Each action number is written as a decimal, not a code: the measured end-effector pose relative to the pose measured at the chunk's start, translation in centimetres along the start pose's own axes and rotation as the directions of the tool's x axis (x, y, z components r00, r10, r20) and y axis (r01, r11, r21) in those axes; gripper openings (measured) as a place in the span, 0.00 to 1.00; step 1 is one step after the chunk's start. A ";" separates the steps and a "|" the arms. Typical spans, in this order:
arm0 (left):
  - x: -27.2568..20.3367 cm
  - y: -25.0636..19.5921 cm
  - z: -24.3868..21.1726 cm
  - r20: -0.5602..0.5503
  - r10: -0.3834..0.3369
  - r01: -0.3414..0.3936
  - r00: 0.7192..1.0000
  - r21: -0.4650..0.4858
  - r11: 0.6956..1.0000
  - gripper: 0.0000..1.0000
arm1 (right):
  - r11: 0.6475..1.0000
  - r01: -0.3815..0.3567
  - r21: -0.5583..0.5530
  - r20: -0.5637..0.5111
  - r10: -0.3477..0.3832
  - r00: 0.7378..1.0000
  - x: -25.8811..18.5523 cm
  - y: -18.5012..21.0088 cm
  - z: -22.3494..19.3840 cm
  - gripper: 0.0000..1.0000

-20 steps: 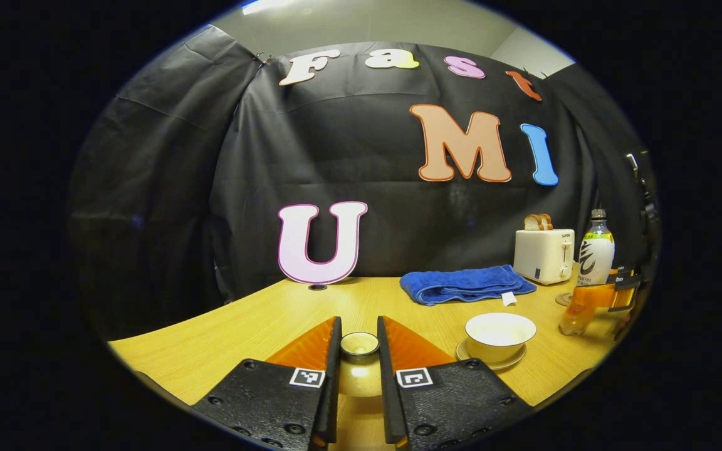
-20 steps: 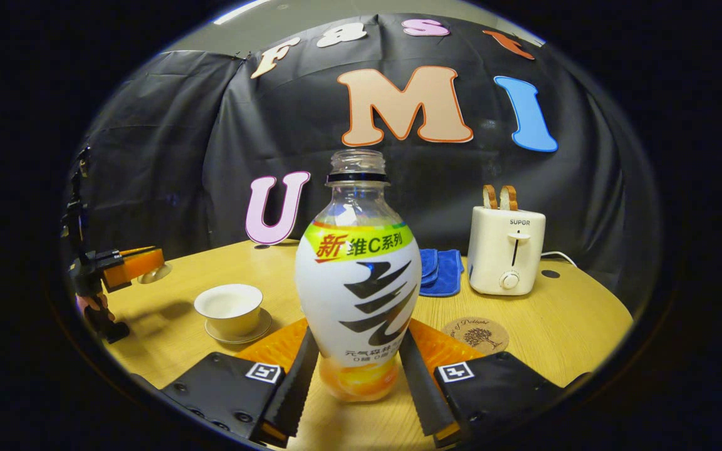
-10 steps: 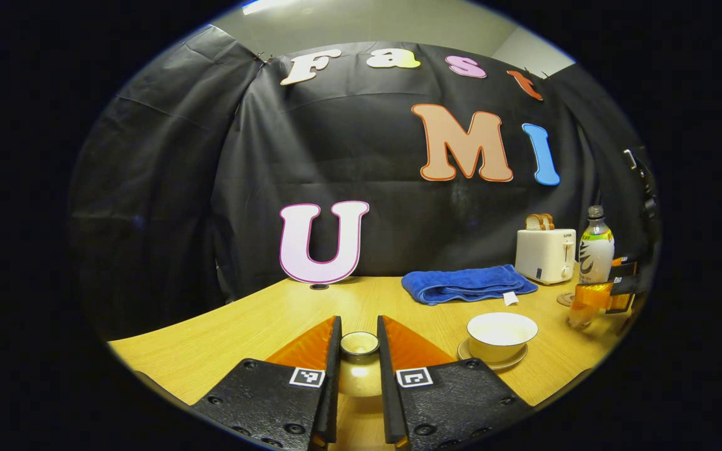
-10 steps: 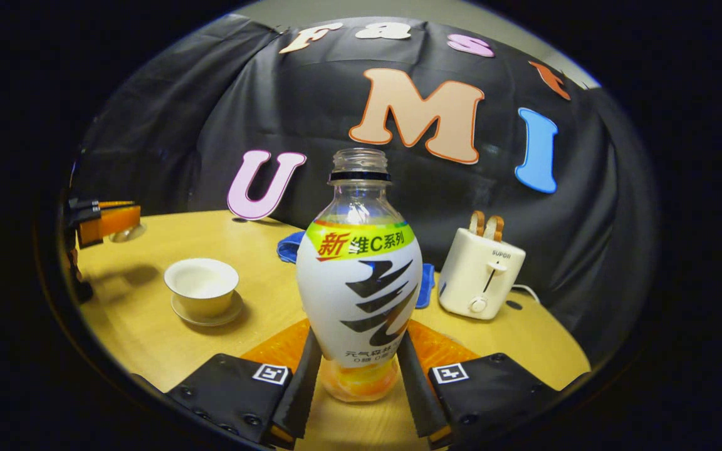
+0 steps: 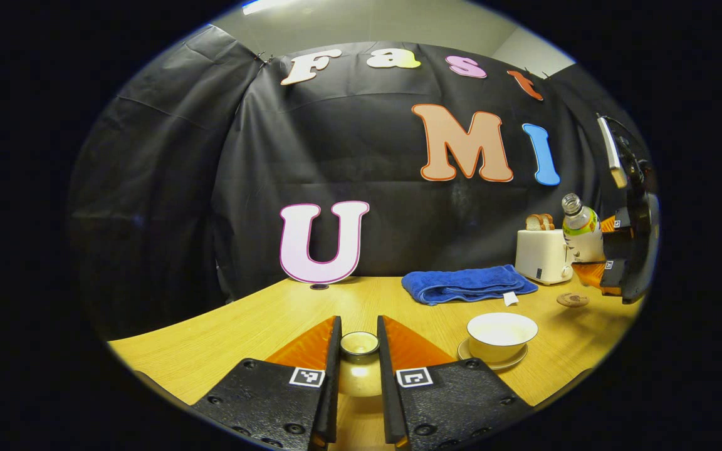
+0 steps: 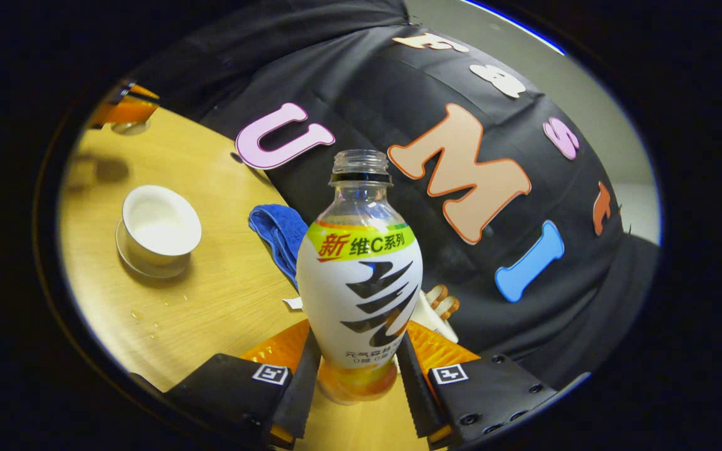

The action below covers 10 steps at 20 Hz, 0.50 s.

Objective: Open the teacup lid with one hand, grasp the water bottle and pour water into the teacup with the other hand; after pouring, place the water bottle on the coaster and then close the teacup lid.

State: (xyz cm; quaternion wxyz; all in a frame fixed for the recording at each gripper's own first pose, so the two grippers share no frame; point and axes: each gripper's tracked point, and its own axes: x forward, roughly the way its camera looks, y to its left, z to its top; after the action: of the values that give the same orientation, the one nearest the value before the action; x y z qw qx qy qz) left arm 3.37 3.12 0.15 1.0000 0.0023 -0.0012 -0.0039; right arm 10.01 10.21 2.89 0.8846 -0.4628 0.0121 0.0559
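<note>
**Both fingers pinch their loads as the bottle tips toward the cup**

Fingers of the right gripper [image 6: 358, 369] press on the lower body of the water bottle [image 6: 359, 282] from both sides. A second ago the bottle stood upright by the coaster [image 5: 572, 300] near the desk's right edge; now, in the left gripper view, it hangs in the air above that coaster, its open neck leaning toward the teacup [image 5: 501, 334]. The right gripper view has rolled with it, so the desk [image 5: 242, 326] slants steeply. I judge the pour is starting, though the bottle is not yet over the cup, and no stream shows.

The left gripper [image 5: 359, 357] has not moved: its fingers stay closed on the knob of the teacup lid [image 5: 359, 346], held low by the desk's front edge, left of the open cup on its saucer. A few droplets lie on the desk near the cup.

A blue towel [image 5: 466, 283] and a toaster [image 5: 544, 254] sit toward the back edge.
</note>
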 end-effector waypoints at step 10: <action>0.0 0.0 0.0 -0.002 0.000 0.000 1.000 -0.001 1.000 0.27 | 0.830 0.057 -0.555 0.085 -0.012 0.996 0.8 4.1 1.1 0.68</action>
State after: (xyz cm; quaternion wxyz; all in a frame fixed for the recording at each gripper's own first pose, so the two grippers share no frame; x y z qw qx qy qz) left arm 3.35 3.14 0.15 1.0000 0.0016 -0.0004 -0.0040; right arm 10.34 13.47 0.08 0.7121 -0.6980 -0.0473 0.0589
